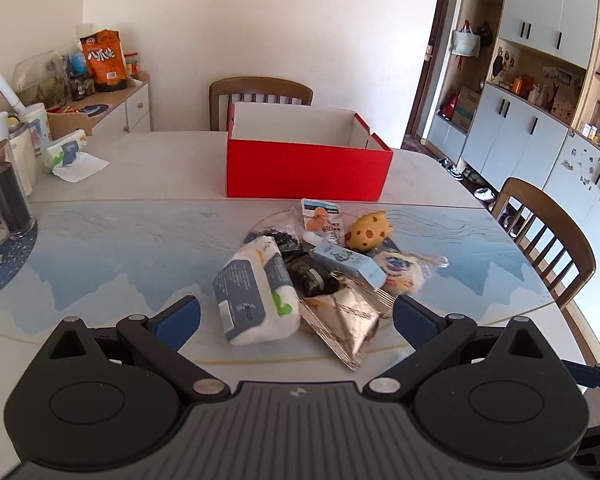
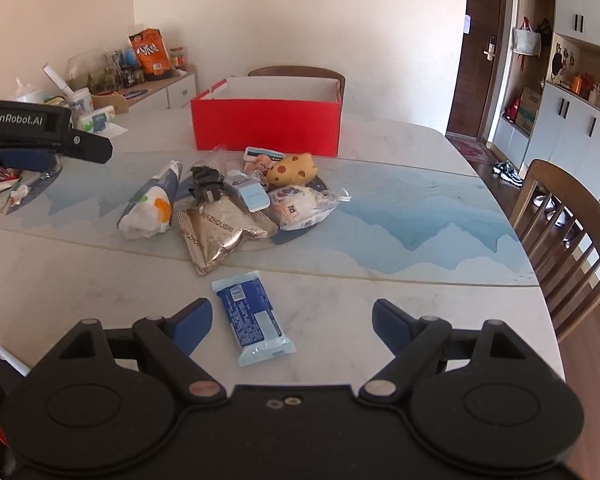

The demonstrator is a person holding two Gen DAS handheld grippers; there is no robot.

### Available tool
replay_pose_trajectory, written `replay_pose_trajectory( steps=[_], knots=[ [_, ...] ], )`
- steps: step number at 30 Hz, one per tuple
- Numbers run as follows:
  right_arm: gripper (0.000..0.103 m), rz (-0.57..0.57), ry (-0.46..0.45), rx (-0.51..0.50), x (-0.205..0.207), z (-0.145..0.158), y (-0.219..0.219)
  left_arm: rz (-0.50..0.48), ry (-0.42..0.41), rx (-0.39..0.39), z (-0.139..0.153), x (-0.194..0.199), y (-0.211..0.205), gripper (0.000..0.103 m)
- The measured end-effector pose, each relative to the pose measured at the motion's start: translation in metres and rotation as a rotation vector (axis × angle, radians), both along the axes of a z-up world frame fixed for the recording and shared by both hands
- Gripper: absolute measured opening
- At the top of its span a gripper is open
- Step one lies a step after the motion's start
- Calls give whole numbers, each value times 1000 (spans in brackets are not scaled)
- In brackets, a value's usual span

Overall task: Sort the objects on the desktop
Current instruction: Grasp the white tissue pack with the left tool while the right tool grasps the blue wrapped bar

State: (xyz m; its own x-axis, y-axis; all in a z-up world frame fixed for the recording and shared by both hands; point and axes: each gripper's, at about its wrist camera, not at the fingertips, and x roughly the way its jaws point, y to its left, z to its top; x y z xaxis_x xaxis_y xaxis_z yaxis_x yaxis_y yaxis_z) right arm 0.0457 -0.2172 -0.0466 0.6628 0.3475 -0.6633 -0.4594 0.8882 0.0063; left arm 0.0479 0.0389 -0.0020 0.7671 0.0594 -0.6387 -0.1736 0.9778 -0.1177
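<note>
An open red box (image 1: 306,170) stands at the table's far middle; it also shows in the right wrist view (image 2: 266,126). In front of it lies a pile: a tissue pack (image 1: 254,290), a gold foil pouch (image 1: 346,320), a black packet (image 1: 310,274), a light blue box (image 1: 348,264), a yellow spotted toy (image 1: 368,232) and a bagged round item (image 1: 400,272). My left gripper (image 1: 296,320) is open, just short of the tissue pack and pouch. My right gripper (image 2: 292,322) is open above a blue snack packet (image 2: 252,318) lying alone on the table.
Wooden chairs stand behind the box (image 1: 260,90) and at the right (image 1: 548,236). A dark glass jar (image 1: 4,196), cups and a tissue pack (image 1: 66,152) crowd the table's left end. A sideboard (image 1: 112,108) with an orange bag stands at the back left.
</note>
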Motion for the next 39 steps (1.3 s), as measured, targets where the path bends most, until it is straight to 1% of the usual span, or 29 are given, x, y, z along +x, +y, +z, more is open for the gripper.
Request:
replay_pose_trajectory(
  steps=[3,7,13,18,22,25,29,31,35,39],
  knots=[
    [87,-14,18,-10,9,-7,10,-8,27,-9,-9,17,15,103],
    [87,-16,50,-20,20,-21,27,-18,64,14,-25,38,34,103],
    [87,-31,107,-42,36,-40,46,-6,127,-22,-46,65,57,103],
    [87,-29,134,-70,44,-52,55,6,172,-72,-60,86,68,103],
    [87,-22,145,-97,52,-61,57,0,207,-134,-69,105,71,103],
    [87,-3,163,-98,57,-65,57,-6,222,-149,-74,116,70,103],
    [86,34,194,-100,60,-71,60,42,245,-209,-85,128,80,103],
    [85,43,203,-102,62,-74,61,52,269,-241,-92,135,84,103],
    [85,43,217,-111,68,-80,62,57,318,-279,-106,140,88,103],
    [83,47,231,-118,71,-85,64,54,333,-297,-113,139,92,102]
  ],
)
